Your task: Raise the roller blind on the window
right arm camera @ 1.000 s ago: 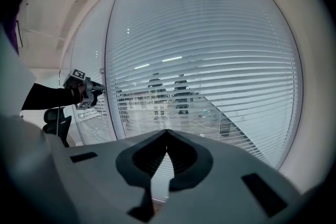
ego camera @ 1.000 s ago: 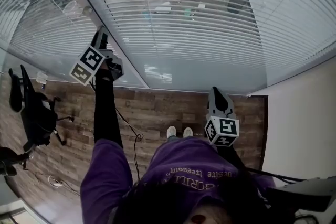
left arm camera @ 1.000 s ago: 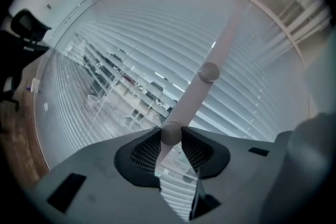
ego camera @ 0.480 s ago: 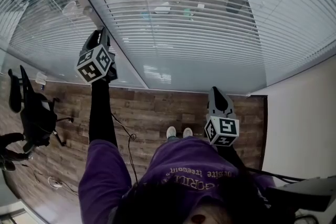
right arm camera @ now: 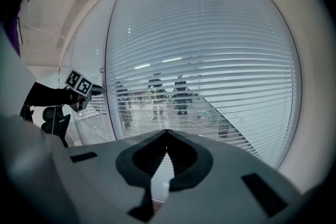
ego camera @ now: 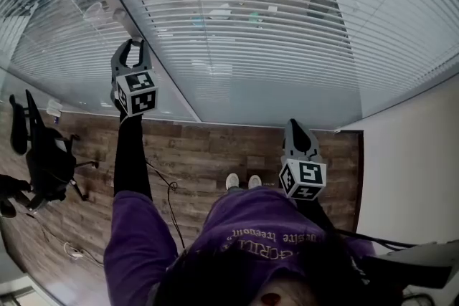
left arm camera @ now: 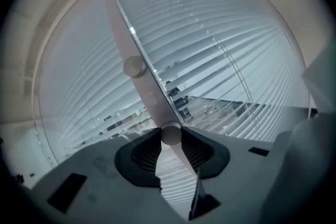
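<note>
Room: you stand on a wood floor [ego camera: 208, 150] facing a big window, with a pale wall [ego camera: 412, 175] on your right and a black chair [ego camera: 43, 150] on your left.
Blind: the slatted blind [ego camera: 272, 39] hangs down over the glass, down to just above the floor.
Left tongs: your left tongs [ego camera: 135, 43] are held up high at the window post [left arm camera: 123, 34], at the left edge of the blind.
Left tongs grip: they are closed on a small round knob [left arm camera: 170, 135] on that post. One tip sits on each side of the knob.
Second knob: another round knob [left arm camera: 135, 66] sits farther up the same post, well clear of the tongs.
Right tongs: your right tongs [ego camera: 296, 127] are held low, near your purple top [ego camera: 237, 226]. They point at the blind but stay well apart from it.
Right tongs grip: the tips are pressed together with nothing between them.
Only the left gripper view: it shows the knob between the tips. From the head view you cannot see that.
Only the right gripper view: it shows people [right arm camera: 181, 93] standing past the glass, seen through the slats, and your raised left arm off to the side.
</note>
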Available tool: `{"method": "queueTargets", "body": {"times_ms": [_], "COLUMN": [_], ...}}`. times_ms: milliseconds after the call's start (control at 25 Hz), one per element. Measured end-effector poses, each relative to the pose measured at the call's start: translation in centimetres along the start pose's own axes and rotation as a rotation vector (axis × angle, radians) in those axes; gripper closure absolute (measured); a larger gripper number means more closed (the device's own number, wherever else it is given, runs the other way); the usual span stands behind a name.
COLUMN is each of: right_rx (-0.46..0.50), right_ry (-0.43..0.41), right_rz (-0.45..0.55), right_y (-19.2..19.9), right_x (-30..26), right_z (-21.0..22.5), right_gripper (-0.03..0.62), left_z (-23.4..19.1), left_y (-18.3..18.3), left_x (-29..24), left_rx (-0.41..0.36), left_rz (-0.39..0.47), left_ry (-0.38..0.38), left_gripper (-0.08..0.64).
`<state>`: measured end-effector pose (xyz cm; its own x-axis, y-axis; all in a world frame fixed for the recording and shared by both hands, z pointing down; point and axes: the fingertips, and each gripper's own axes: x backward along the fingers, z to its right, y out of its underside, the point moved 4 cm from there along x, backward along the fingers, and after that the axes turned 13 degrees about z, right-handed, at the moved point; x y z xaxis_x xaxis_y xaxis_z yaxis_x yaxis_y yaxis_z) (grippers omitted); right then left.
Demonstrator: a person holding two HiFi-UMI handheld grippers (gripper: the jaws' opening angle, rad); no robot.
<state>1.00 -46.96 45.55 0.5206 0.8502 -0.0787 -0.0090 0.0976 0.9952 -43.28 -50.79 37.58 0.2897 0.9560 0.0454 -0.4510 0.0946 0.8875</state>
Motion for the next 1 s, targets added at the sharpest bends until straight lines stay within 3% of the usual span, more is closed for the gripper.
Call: {"method": "queueTargets", "body": {"times_ms": [280, 440, 520, 600, 880, 1000], "right_rx": [-0.001, -0.001, -0.001, -0.001, -0.001, 0.000], "right_ry": [0.002, 0.001, 0.001, 0.003, 0.005, 0.005], "right_rz": [-0.002, -0.003, -0.003, -0.003, -0.007, -0.013], "right_y": [0.2, 0.2, 0.2, 0.2, 0.2, 0.4], "right_x": [0.2, 0.2, 0.3, 0.2, 0.3, 0.3], "right_z": [0.0, 0.1, 0.1, 0.1, 0.3, 0.4], "right_gripper": [0.595, 0.595, 0.595, 0.595, 0.595, 0.595], "left_z": [0.5, 0.7, 0.7, 0.6, -0.6, -0.7], "left_y": [0.0, -0.1, -0.1, 0.0, 0.0, 0.1], "left_x": [-0.1, 0.0, 0.0, -0.1, 0.1, 0.1], "left_rx": [-0.268, -0.347, -0.338, -0.225, 0.443, 0.664], "left_rz": [-0.029, -0.038, -0.037, -0.032, 0.000, 0.027], "left_ry": [-0.005, -0.007, -0.009, -0.010, -0.028, -0.011], "left_gripper": [0.439, 0.439, 0.439, 0.439, 0.437, 0.437]}}
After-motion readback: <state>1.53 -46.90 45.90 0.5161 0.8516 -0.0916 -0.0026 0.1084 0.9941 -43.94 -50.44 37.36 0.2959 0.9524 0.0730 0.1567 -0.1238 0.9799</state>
